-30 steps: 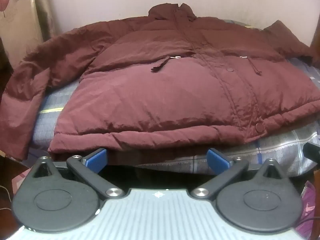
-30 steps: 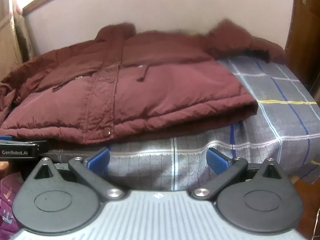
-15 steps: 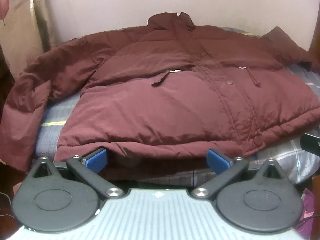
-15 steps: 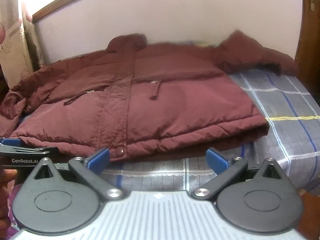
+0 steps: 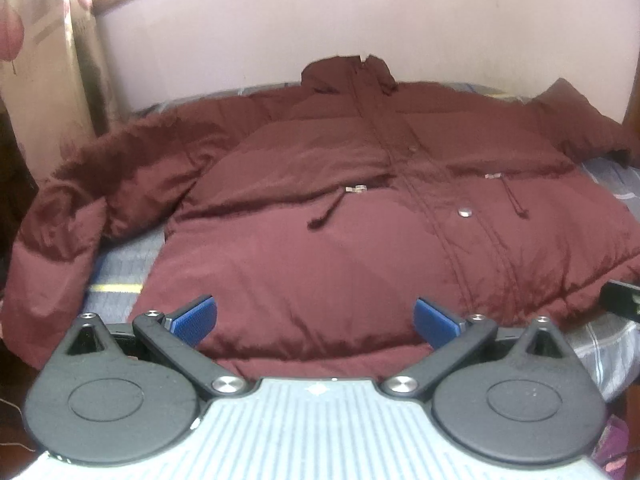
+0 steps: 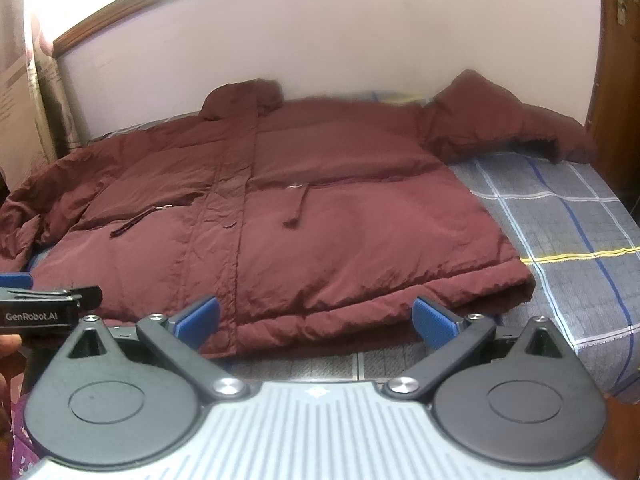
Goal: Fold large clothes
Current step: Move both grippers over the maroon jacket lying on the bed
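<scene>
A large maroon padded jacket (image 5: 340, 216) lies front up and spread out on a bed, collar toward the far wall; it also shows in the right wrist view (image 6: 280, 216). Its left sleeve (image 5: 52, 248) hangs over the bed's left edge. Its right sleeve (image 6: 500, 124) is bunched near the wall. My left gripper (image 5: 316, 316) is open and empty, just above the jacket's near hem. My right gripper (image 6: 316, 316) is open and empty over the hem near the jacket's right corner. The left gripper's tip (image 6: 48, 300) shows at the left edge of the right wrist view.
The bed has a grey checked sheet (image 6: 568, 232) with blue and yellow lines, bare on the right side. A pale wall (image 5: 320, 40) with a wooden rail stands behind. A wooden door (image 6: 620, 60) is at the far right. A curtain (image 5: 36, 80) hangs at the left.
Both grippers have risen and moved forward toward the jacket, so the near hem now lies between the fingers. The jacket has not moved. Both grippers stay open.
</scene>
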Available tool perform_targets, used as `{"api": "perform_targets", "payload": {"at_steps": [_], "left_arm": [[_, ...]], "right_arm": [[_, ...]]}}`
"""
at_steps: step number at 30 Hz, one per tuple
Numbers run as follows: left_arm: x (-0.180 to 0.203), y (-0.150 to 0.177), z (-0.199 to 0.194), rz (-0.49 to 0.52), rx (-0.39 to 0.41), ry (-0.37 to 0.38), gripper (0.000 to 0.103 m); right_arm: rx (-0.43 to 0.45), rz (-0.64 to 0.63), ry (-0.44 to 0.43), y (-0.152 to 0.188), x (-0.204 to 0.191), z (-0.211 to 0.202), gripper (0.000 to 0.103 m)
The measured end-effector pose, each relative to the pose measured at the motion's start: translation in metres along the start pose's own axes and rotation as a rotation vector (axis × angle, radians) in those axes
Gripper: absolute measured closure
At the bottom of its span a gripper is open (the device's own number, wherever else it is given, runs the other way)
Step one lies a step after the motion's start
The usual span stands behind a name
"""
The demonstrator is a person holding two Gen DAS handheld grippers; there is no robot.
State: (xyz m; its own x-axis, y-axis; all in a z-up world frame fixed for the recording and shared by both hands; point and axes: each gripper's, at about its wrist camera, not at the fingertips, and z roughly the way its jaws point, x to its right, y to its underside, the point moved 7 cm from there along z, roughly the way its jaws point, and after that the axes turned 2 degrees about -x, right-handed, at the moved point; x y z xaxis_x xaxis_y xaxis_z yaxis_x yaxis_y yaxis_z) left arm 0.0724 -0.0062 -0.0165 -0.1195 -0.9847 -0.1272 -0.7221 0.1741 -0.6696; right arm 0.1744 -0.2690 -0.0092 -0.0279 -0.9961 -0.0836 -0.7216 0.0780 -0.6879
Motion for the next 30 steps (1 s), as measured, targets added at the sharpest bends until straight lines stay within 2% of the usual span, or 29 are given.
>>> {"api": "perform_targets", "payload": {"at_steps": [4,9,16,30], "left_arm": [[0.001,-0.012,0.002,-0.012,0.016,-0.003,0.0],[0.003,-0.025,0.01,-0.01,0.023,-0.004,0.0],[0.009,-0.039,0.024,-0.002,0.022,-0.008,0.0],[0.025,-0.062,0.056,0.018,0.008,-0.024,0.0]], "right_arm": [[0.007,-0.012,0.001,-0.007,0.005,0.006,0.0],[0.032,0.033,-0.026,-0.025,0.021,0.01,0.0],[0.061,0.078,-0.014,-0.047,0.049,0.021,0.0],[0.043,0.123,0.048,-0.074,0.093,0.06,0.0]]}}
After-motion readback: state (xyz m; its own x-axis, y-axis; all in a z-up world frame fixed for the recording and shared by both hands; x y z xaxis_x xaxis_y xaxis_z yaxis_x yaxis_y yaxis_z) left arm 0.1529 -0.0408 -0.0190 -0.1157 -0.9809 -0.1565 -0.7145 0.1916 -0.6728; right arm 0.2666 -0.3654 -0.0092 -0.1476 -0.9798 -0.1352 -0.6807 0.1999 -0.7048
